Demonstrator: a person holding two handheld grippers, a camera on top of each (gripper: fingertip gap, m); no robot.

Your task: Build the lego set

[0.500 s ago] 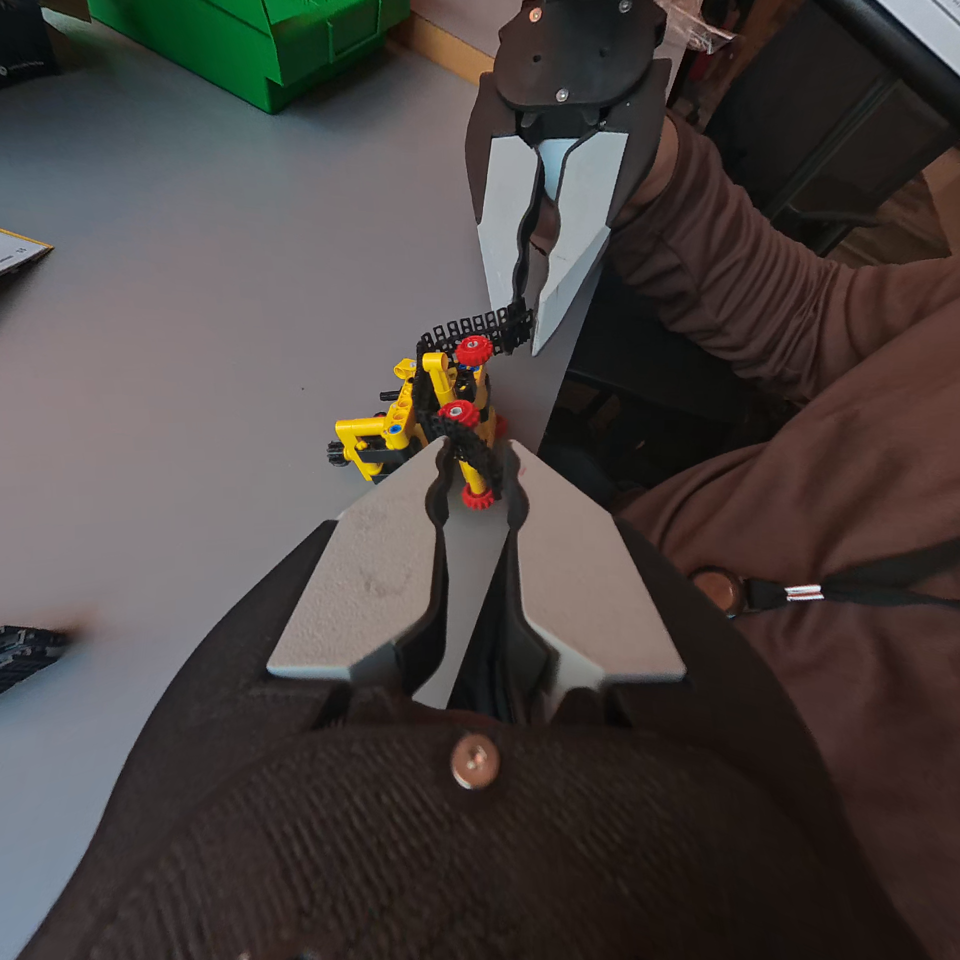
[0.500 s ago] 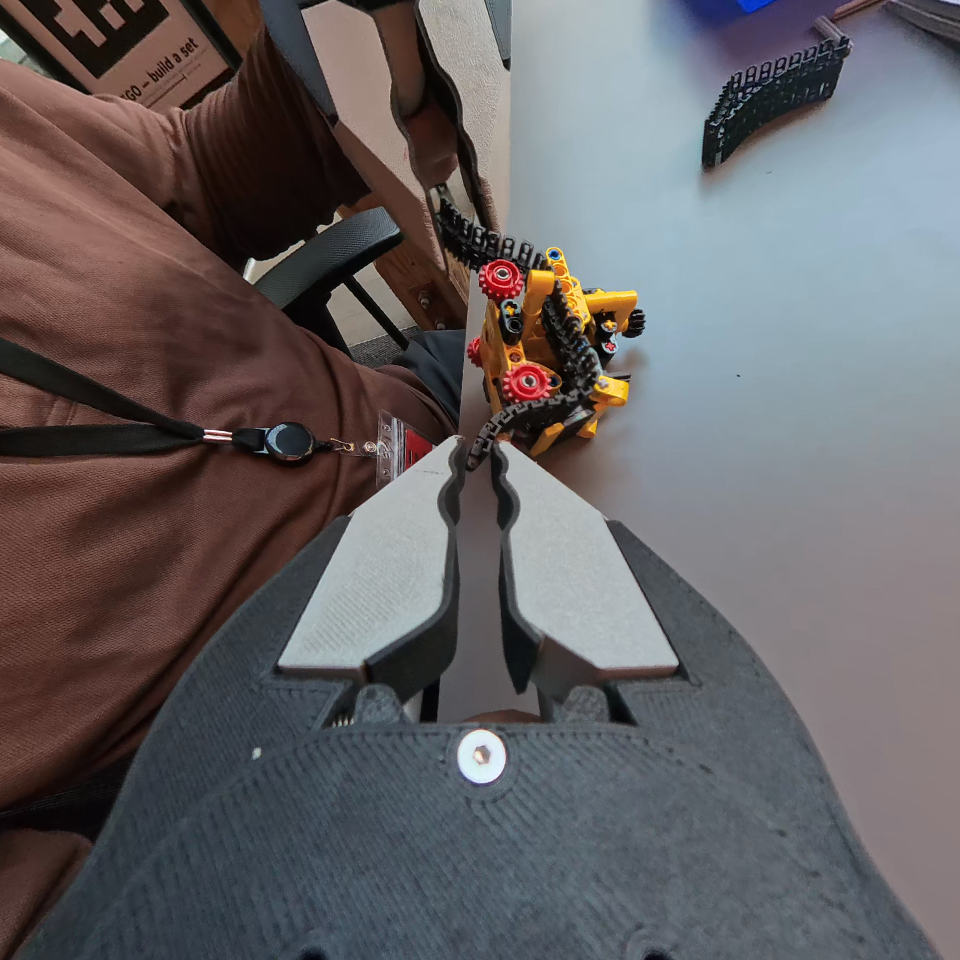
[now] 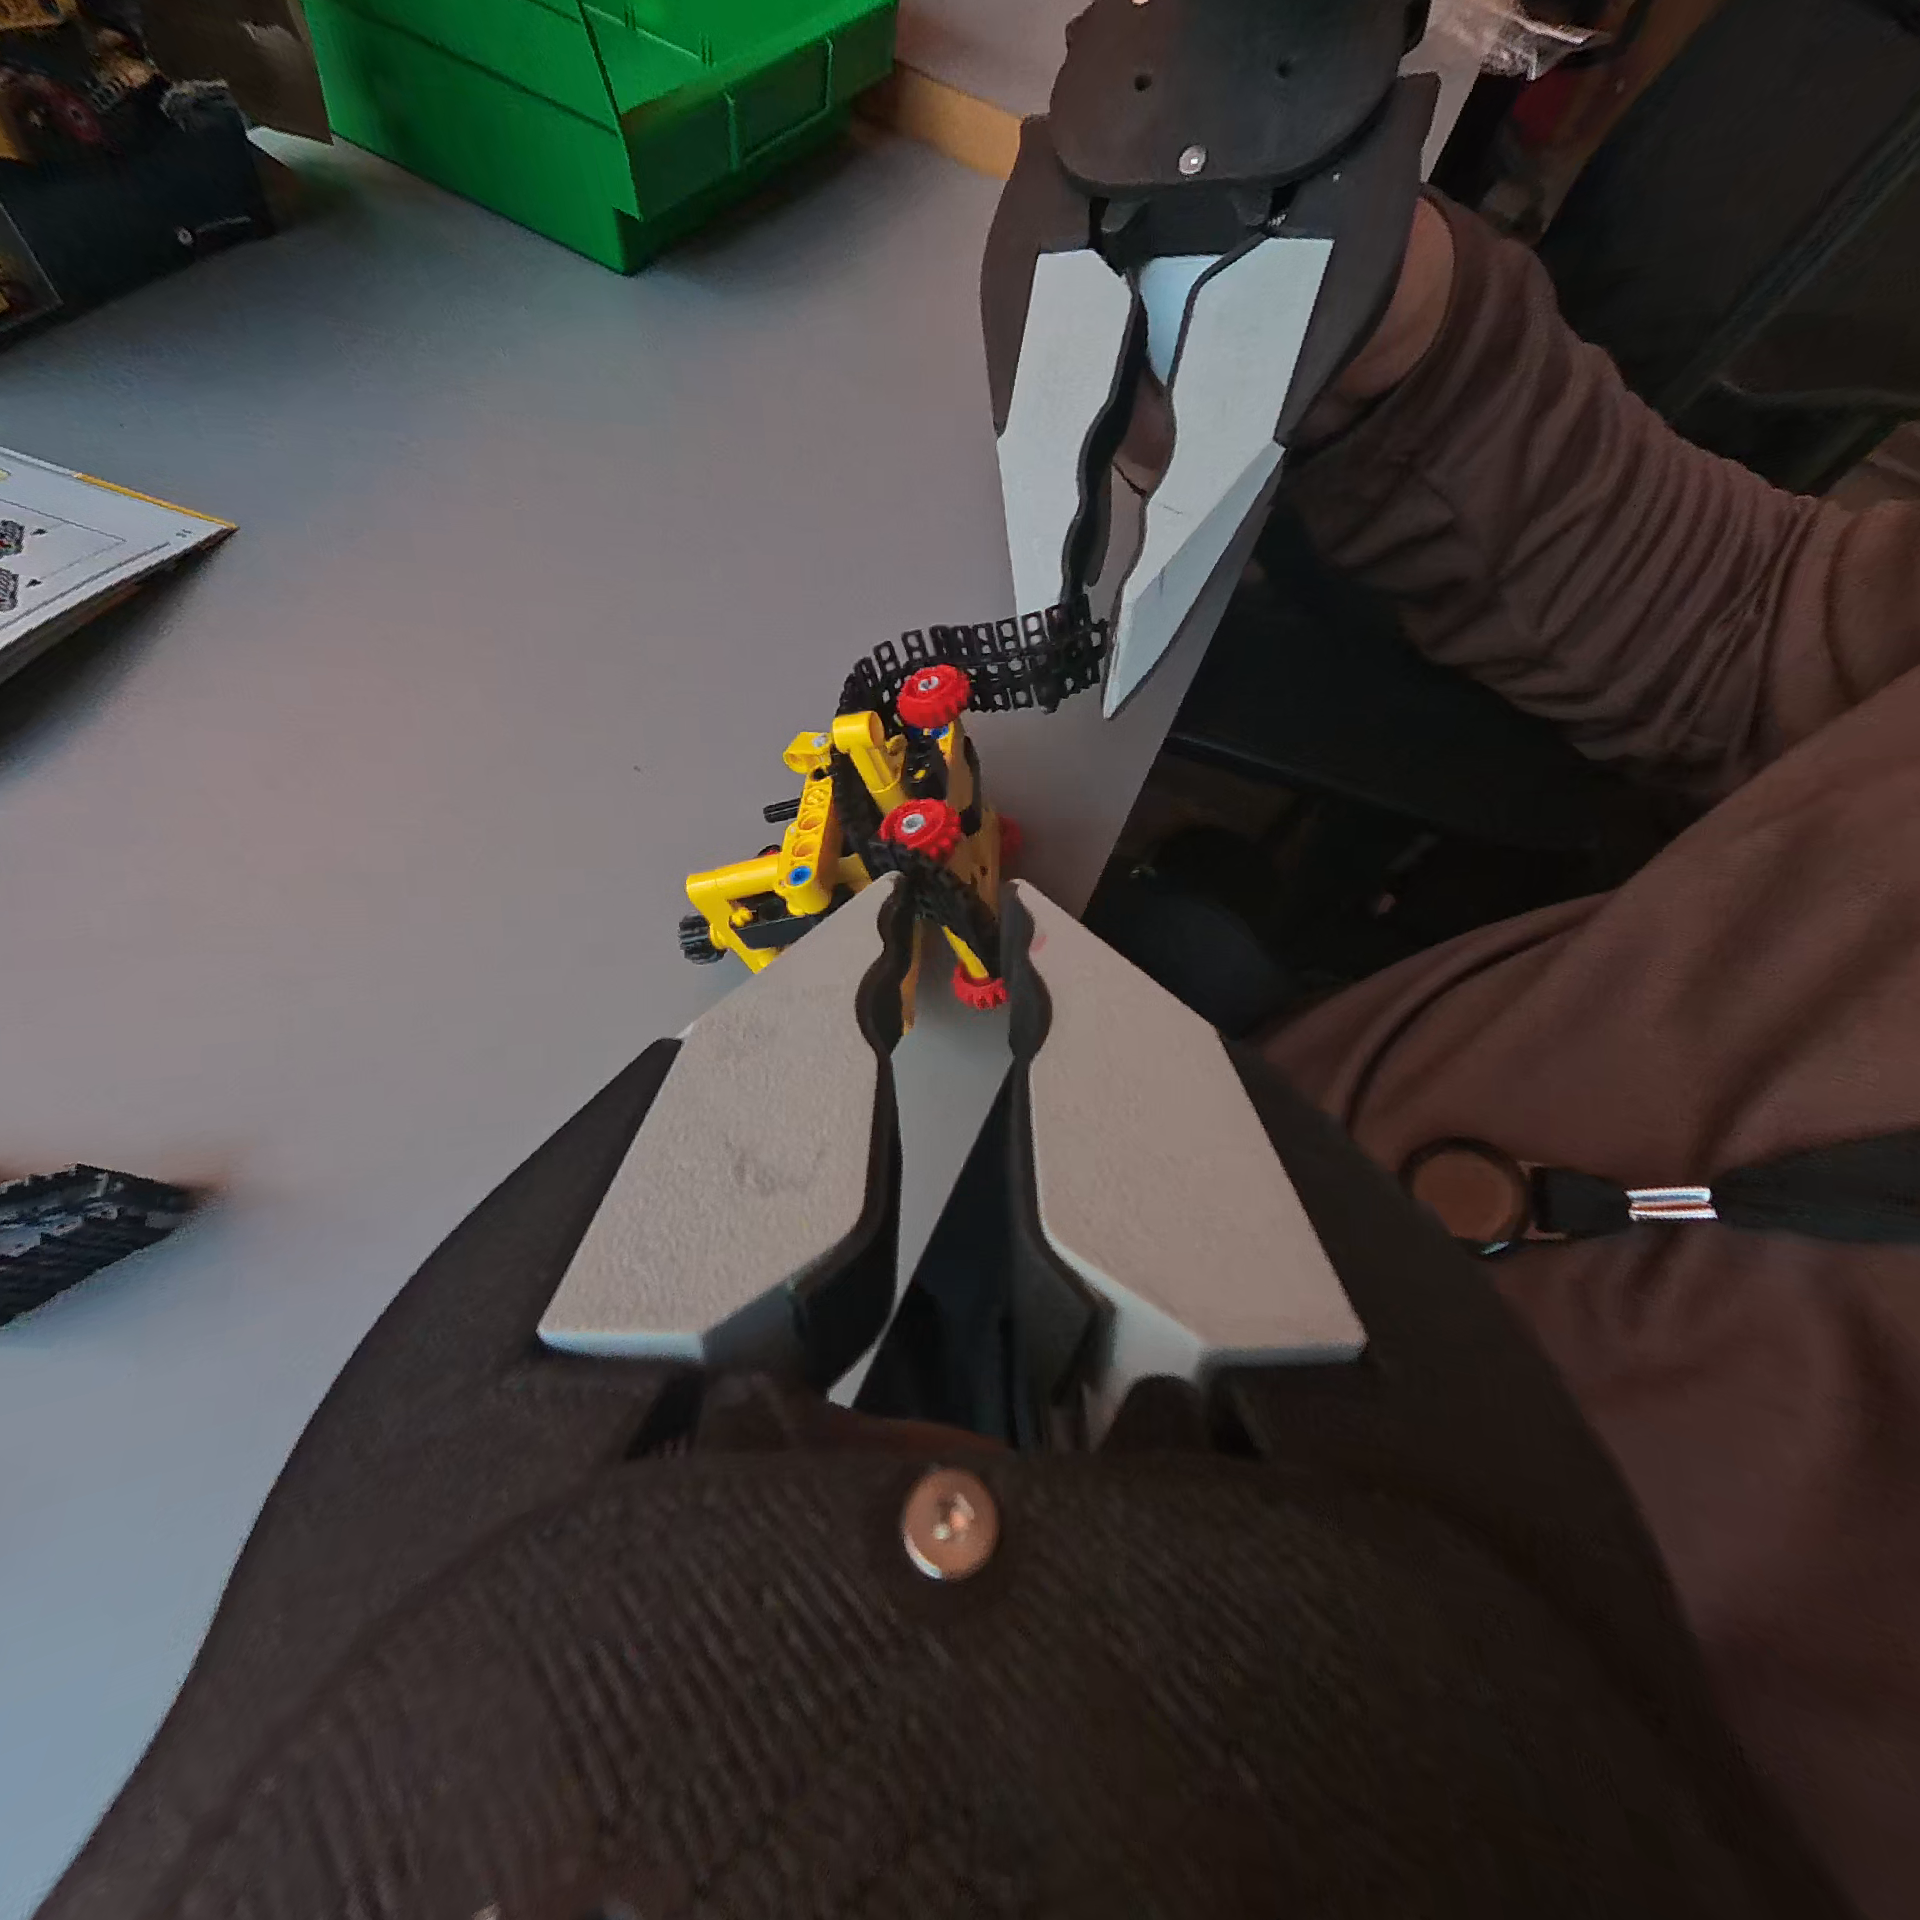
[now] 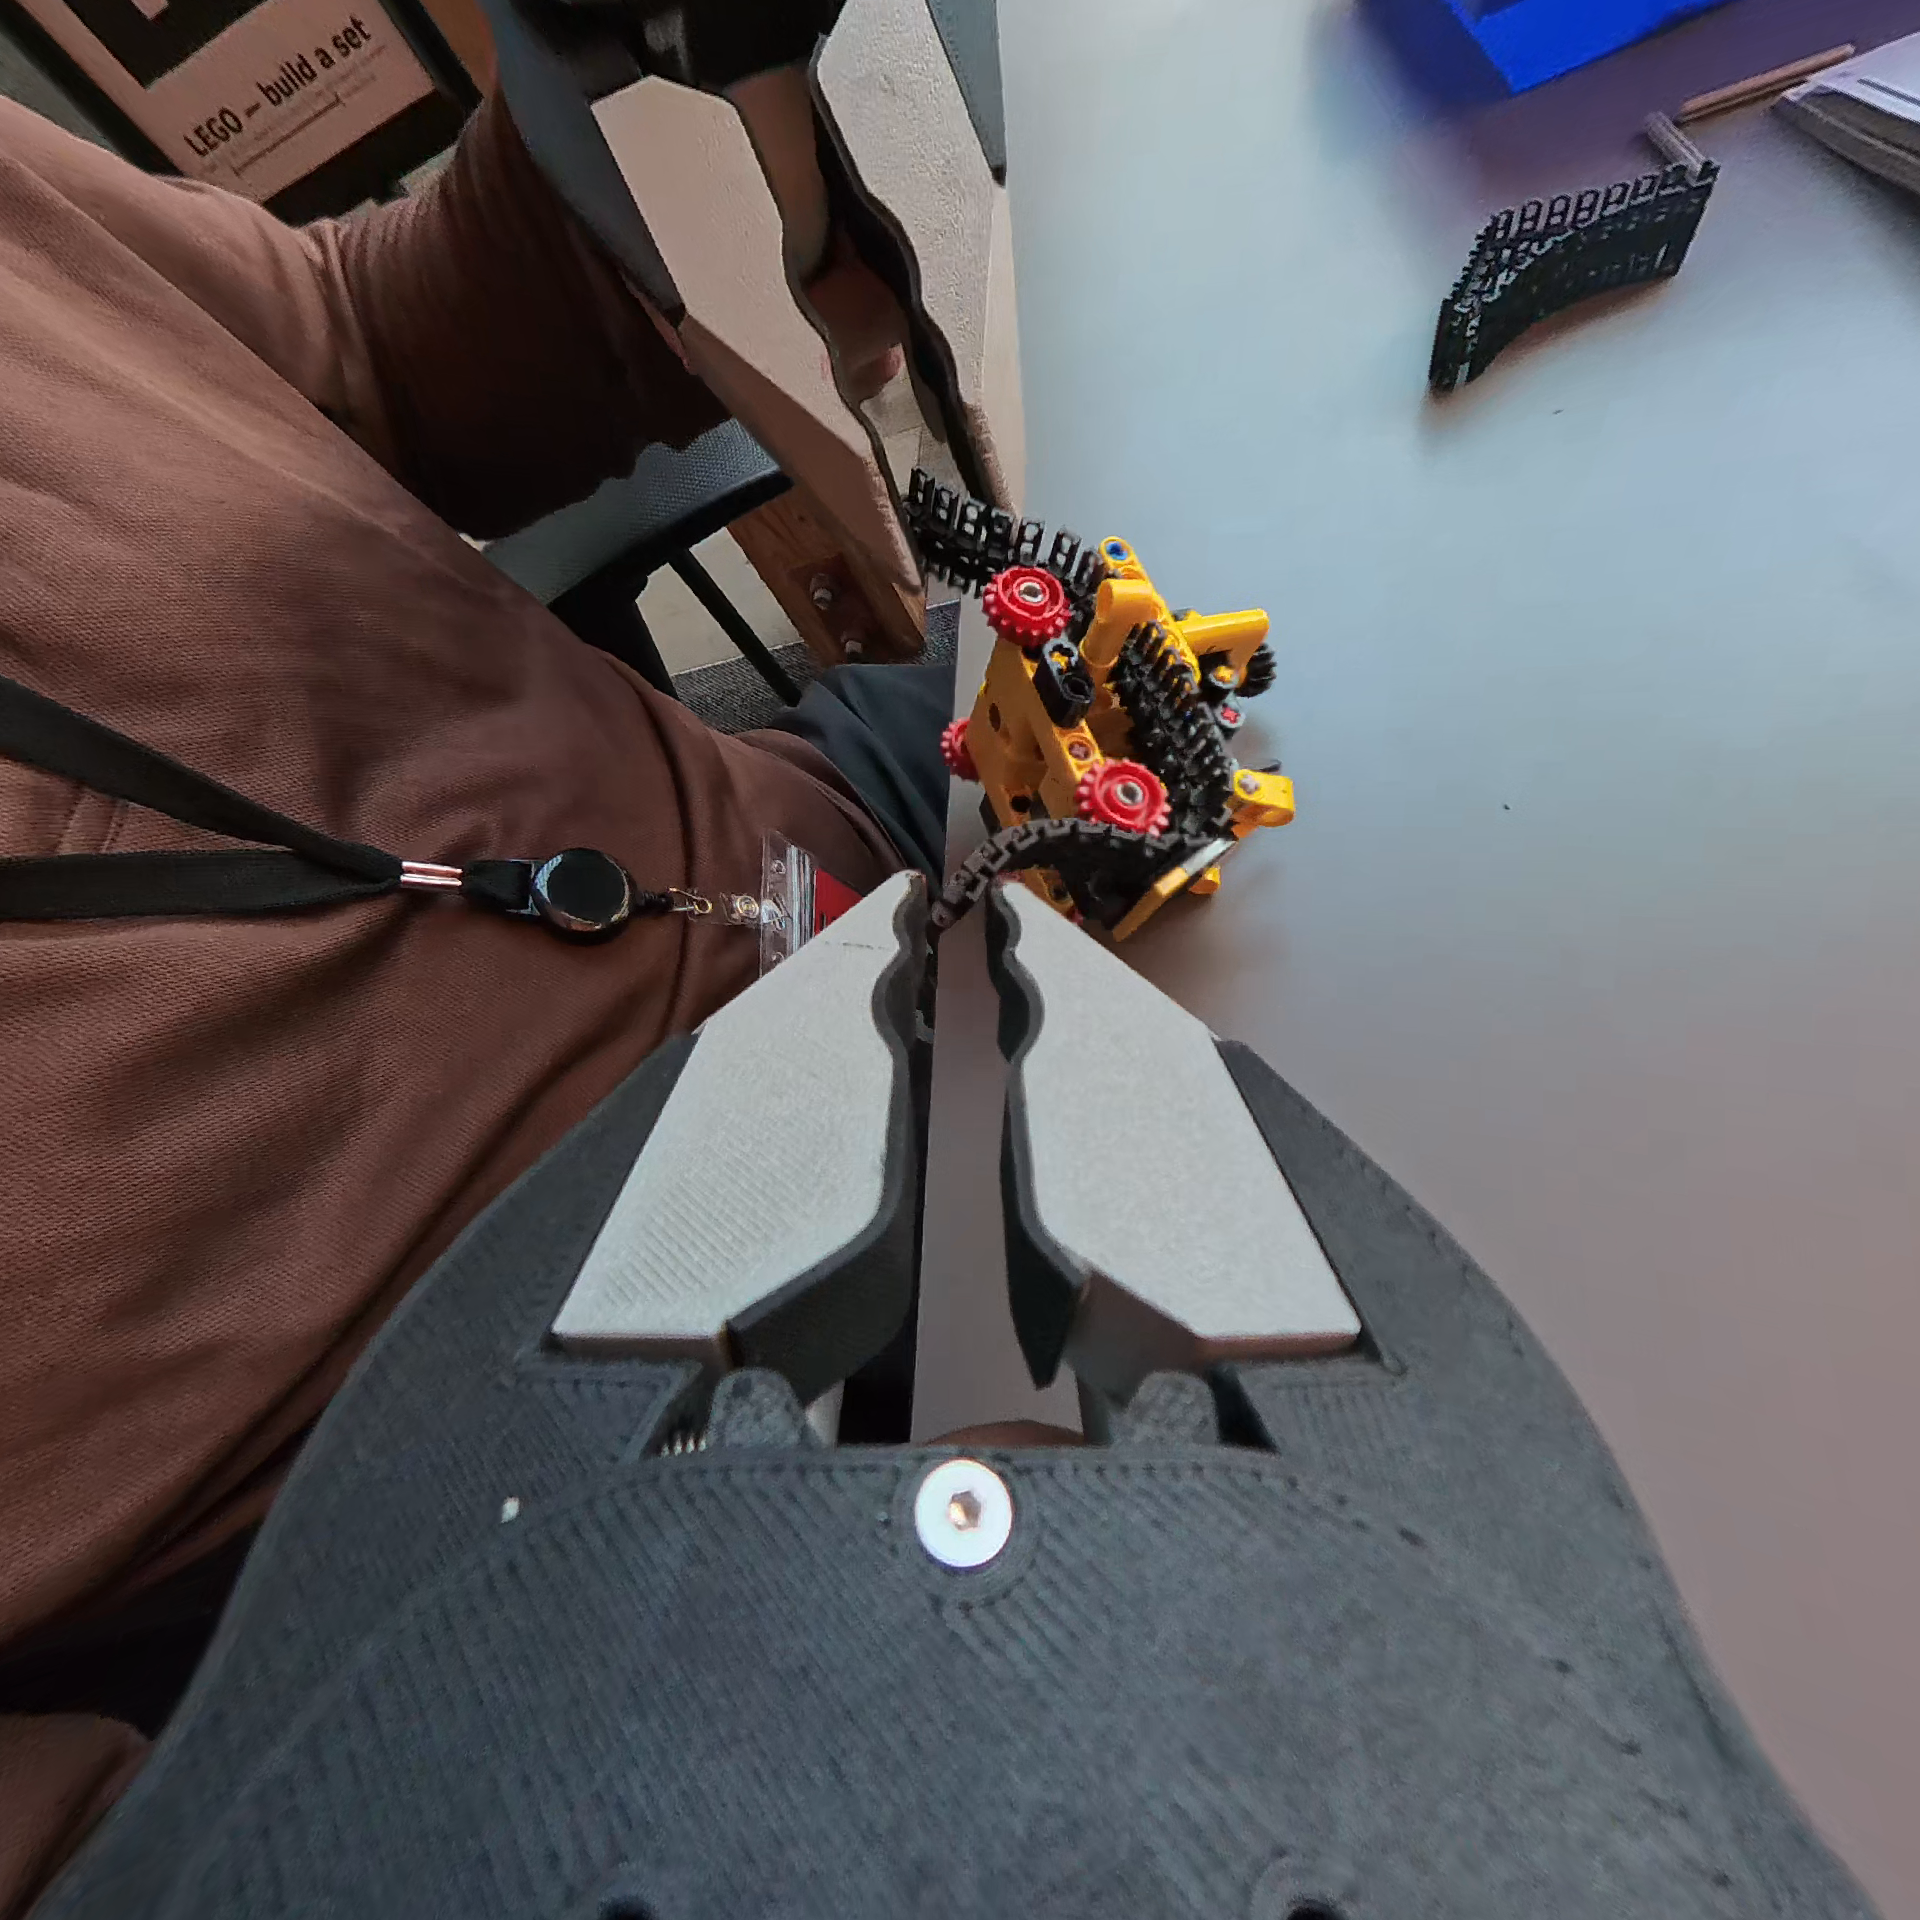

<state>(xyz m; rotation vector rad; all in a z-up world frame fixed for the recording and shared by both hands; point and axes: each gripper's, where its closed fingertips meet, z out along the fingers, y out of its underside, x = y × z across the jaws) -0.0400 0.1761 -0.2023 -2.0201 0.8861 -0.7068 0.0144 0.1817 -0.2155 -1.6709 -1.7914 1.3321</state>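
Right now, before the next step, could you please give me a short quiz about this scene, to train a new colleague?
1. True or false: the yellow model stands in the middle of the table.
2. What does the right gripper pinch? A: a red gear. B: one end of the black track. C: a booklet.
3. Fill in: the spare track piece lies ____ the model (touching / apart from).

Key: 1 false, the yellow model stands at the table edge; 2 B; 3 apart from.
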